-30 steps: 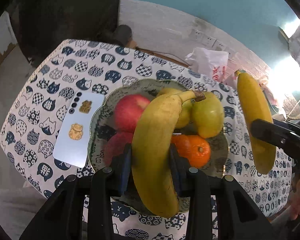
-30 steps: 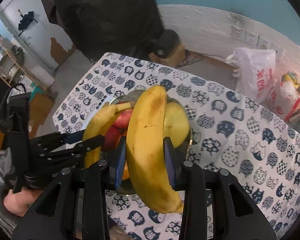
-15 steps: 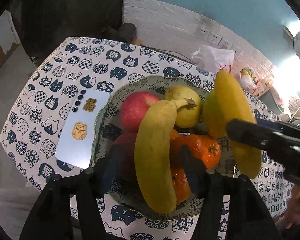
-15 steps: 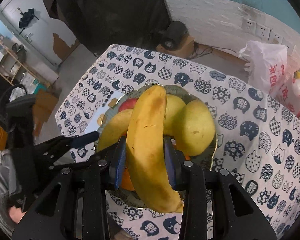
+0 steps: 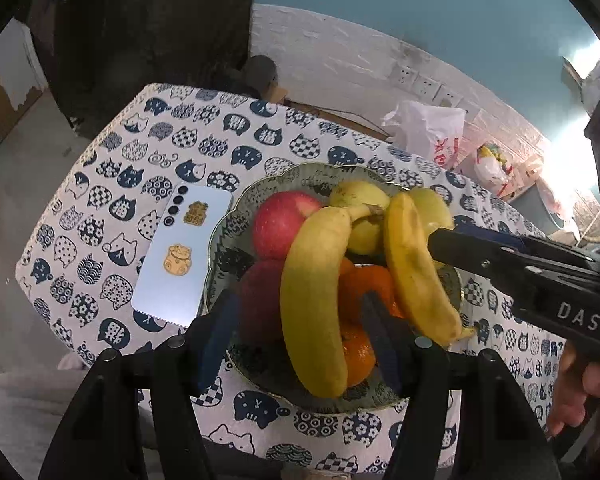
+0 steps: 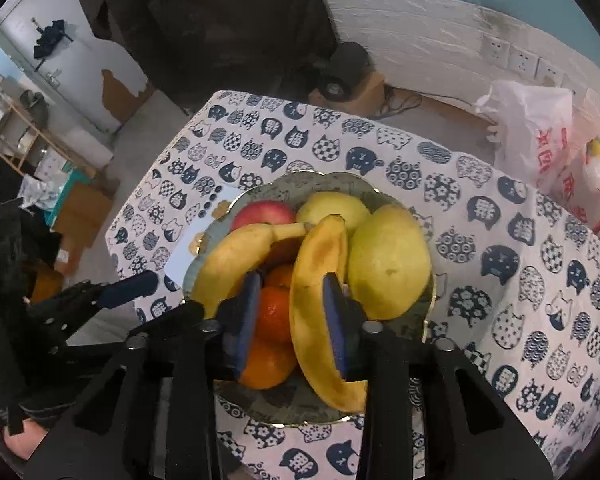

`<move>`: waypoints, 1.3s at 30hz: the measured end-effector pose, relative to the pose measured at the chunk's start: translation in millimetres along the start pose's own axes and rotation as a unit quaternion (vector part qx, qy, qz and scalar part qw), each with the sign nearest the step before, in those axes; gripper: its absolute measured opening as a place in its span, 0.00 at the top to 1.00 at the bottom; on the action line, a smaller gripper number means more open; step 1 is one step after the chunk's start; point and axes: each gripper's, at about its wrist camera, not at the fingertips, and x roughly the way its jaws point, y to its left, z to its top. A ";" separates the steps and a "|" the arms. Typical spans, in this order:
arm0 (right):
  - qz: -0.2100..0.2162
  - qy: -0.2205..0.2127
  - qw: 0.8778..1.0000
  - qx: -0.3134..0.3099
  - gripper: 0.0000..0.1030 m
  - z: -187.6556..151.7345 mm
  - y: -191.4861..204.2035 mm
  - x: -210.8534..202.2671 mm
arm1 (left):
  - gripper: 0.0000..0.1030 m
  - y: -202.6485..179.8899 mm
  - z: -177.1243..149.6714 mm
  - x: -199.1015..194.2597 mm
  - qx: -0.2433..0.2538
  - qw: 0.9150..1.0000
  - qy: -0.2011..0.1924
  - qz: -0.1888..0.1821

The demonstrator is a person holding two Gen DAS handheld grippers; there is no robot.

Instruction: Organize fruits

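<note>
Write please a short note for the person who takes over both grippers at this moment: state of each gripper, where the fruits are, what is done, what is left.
Left gripper: jaws opening, pads clear of the first banana, which lies on the fruit pile in the bowl.
Right gripper: jaws opening around the second banana; its left pad is already clear.
In the bowl: red apple, pears, oranges, both bananas.
Done: first banana placed.
Left: finish releasing the second banana, then draw both grippers back. The phone lies beside the bowl.
</note>
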 end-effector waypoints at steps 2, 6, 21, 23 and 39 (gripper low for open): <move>-0.011 -0.005 1.000 -0.005 0.53 -2.1 0.9 -7.8 | 0.35 -3.6 -0.2 -9.5 0.003 1.000 0.000 -0.004; -0.033 -0.023 0.999 -0.013 0.40 -4.6 3.0 -28.9 | 0.26 -12.2 0.1 -34.7 0.012 1.000 -0.018 -0.007; -0.091 -0.093 0.990 -0.050 0.25 -18.6 18.0 -117.1 | 0.15 -45.7 -7.5 -94.9 0.054 0.996 -0.064 0.005; -0.097 -0.096 0.989 -0.054 0.25 -23.3 19.4 -124.4 | 0.15 -50.0 -8.9 -100.4 0.060 0.996 -0.070 0.007; -0.133 -0.120 0.982 -0.056 0.25 -56.5 3.6 -167.2 | 0.07 -75.1 -16.8 -127.5 0.093 0.990 -0.102 0.000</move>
